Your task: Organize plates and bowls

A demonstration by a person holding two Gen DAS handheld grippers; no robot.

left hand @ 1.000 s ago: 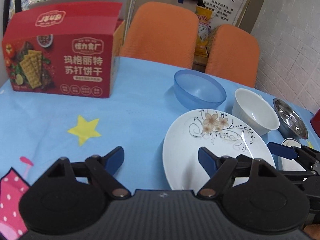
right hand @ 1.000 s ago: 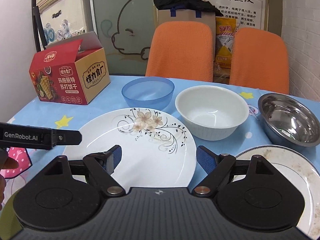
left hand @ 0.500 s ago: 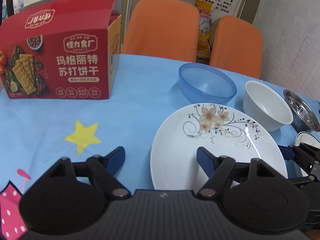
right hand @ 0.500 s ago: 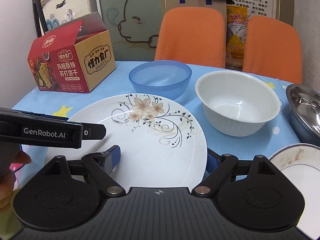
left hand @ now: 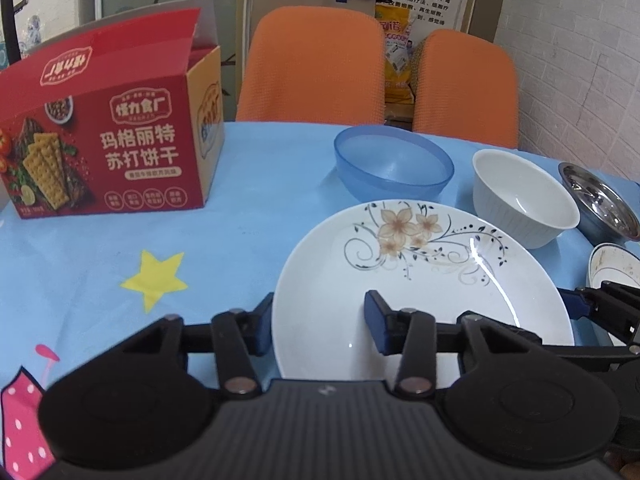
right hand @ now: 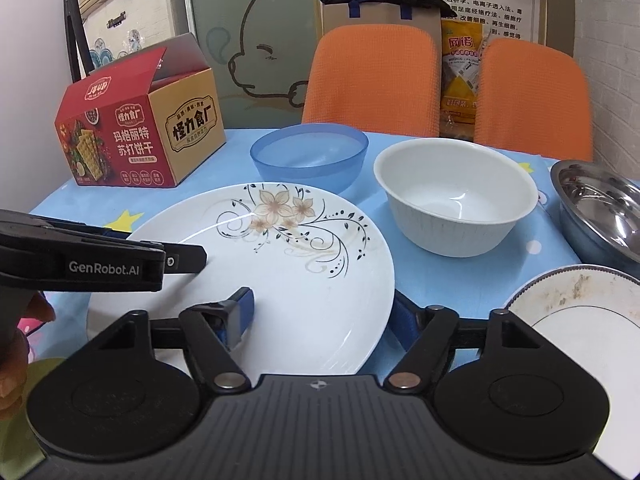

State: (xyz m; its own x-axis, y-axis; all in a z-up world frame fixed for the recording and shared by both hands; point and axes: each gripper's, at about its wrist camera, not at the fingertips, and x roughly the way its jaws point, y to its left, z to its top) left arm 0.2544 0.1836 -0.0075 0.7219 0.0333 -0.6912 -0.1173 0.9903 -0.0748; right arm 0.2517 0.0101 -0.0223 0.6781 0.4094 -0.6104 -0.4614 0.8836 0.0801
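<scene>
A large white plate with a flower print lies on the blue tablecloth. My left gripper is open, its jaws straddling the plate's left rim. My right gripper is open, its jaws straddling the plate's right rim. Behind the plate stand a blue plastic bowl, a white bowl and a steel bowl. A smaller dirty plate lies at the right.
A red cracker box stands open at the back left. Two orange chairs stand behind the table. The left gripper's body crosses the left side of the right wrist view.
Both grippers have moved in toward the flower plate from either side, so each pair of jaws now straddles a rim. The plate has not moved.
</scene>
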